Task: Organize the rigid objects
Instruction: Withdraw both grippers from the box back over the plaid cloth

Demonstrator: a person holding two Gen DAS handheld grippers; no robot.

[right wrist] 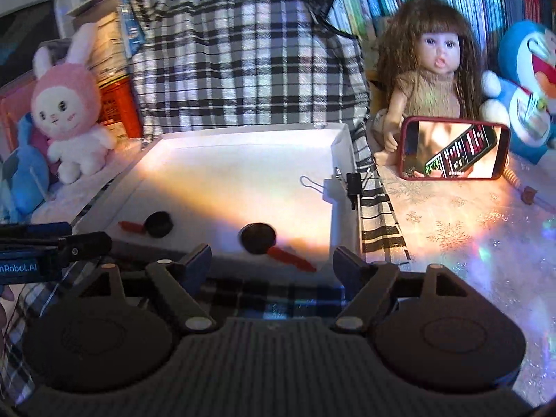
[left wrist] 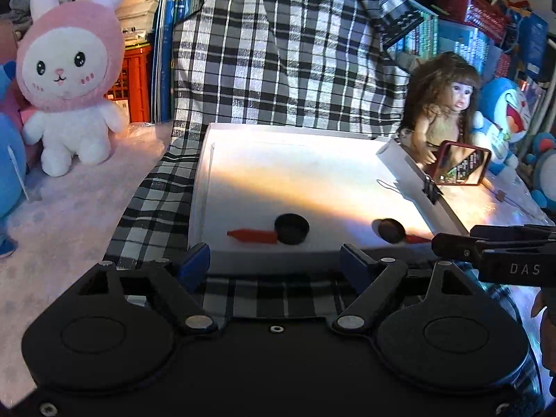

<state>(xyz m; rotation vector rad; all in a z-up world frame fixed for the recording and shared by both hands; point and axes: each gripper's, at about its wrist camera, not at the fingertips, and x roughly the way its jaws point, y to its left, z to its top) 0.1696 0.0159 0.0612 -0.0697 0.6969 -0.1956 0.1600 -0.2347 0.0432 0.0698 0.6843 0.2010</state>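
1. Your landmark is the white tray, a shallow open box resting on checked cloth.
2. Your left gripper sits just outside the tray's near wall, its blue-tipped fingers spread wide and holding nothing.
3. Your right gripper is also at the near wall, toward the tray's right side, fingers wide apart and empty.
4. Inside the tray, close to the near wall, lies a black pan with a red handle, the handle pointing toward the tray's left wall.
5. A second small pan lies further right along the same wall, its red handle angled toward the near right corner.
6. A black binder clip grips the tray's right wall.
7. Beyond that right wall, a long-haired doll sits behind a red-cased phone standing on its long edge.
8. Past the tray's left side, a pink rabbit plush sits upright.
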